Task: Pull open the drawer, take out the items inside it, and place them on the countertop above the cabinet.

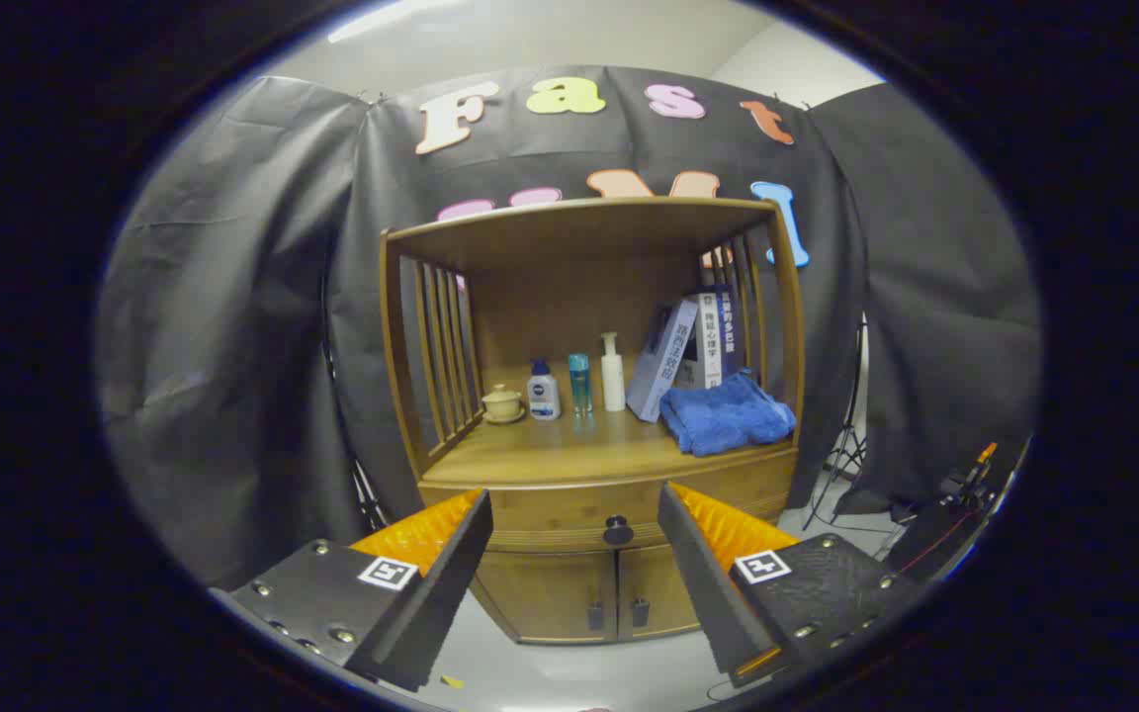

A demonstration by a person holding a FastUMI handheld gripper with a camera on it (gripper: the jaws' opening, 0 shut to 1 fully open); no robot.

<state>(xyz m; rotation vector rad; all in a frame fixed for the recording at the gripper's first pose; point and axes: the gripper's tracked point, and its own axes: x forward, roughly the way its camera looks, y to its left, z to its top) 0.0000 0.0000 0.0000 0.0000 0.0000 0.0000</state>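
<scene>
While my gripper (574,519) hangs with its fingers spread wide and nothing between them, the wooden cabinet (589,425) stands straight ahead, well apart from the tips. I see the drawer (569,519) shut, its dark round knob (617,531) framed in the gap between my two fingers but beyond them. Below it sit two closed doors (589,593). On the countertop (569,450) above the drawer I make out a folded blue towel (726,415), leaning books (688,356), three small bottles (579,384) and a pale lidded cup (502,402).
</scene>
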